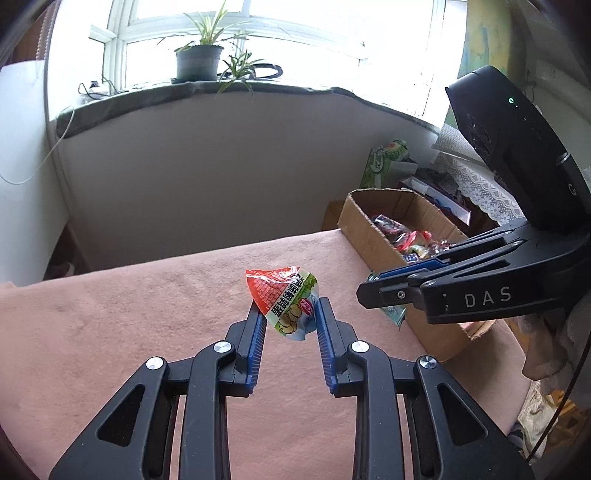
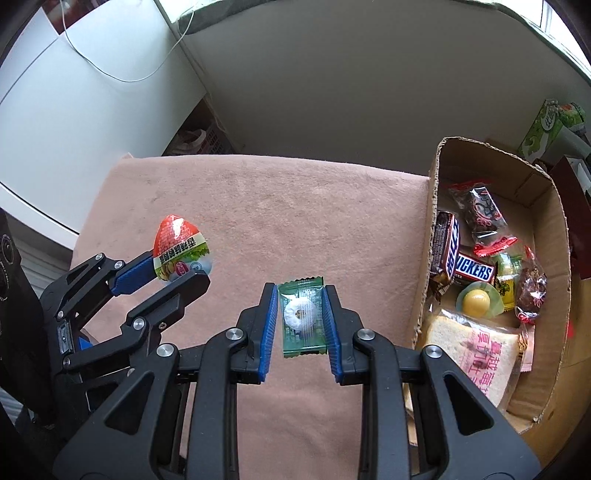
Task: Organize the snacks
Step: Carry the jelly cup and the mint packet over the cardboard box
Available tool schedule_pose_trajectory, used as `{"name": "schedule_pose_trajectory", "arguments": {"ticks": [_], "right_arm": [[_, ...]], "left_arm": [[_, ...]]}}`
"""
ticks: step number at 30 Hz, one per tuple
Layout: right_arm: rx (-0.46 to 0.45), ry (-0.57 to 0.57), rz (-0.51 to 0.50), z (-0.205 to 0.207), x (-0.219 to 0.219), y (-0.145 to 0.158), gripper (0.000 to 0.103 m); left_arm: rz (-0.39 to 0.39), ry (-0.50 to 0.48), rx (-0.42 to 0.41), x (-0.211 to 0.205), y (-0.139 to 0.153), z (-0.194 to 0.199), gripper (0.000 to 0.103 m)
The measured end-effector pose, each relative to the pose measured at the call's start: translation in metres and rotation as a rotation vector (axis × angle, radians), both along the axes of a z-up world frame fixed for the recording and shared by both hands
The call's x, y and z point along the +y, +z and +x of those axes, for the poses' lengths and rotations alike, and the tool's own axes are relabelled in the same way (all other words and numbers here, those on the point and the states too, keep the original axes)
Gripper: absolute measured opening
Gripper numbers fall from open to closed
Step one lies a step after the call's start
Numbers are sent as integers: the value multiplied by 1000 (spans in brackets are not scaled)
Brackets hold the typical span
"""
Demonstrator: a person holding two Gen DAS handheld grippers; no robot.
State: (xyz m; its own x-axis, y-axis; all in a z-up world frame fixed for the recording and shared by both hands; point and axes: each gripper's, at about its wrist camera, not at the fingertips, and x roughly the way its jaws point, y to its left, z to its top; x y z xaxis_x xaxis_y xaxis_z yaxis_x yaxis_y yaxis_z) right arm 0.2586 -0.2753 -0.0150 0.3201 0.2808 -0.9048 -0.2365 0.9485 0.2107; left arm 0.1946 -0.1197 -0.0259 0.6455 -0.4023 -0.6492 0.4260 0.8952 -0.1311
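2 grippers each hold 1 snack above the pink cloth (image 2: 258, 206). The left gripper (image 1: 289, 317) is squeezed tight on a red and green snack packet (image 1: 286, 301). The right gripper (image 2: 300, 314) is squeezed tight on a green candy wrapper (image 2: 302, 317) with a white ring inside. A cardboard box (image 2: 554, 236) full of snacks sits at the cloth's right edge.

Bright daylight via blown-out window (image 1: 258, 33), sharp centre, fisheye warp w/ dark corners.
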Motion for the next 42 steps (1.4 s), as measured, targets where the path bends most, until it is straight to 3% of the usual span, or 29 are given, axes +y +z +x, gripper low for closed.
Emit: {"name": "schedule_pose_trajectory", "arguments": {"ticks": [9, 21, 29, 42], "right_arm": [[-49, -27, 11, -41, -27, 25, 25], [-136, -200, -21, -61, -127, 50, 25], [-164, -252, -28, -43, -167, 50, 25], [-138, -287, 2, 36, -197, 25, 25]], "left_arm": [[-15, -67, -34, -32, 20, -18, 25], [-15, -154, -43, -98, 30, -17, 25], [19, -188, -36, -140, 25, -4, 25], [39, -196, 12, -174, 5, 33, 25]]}}
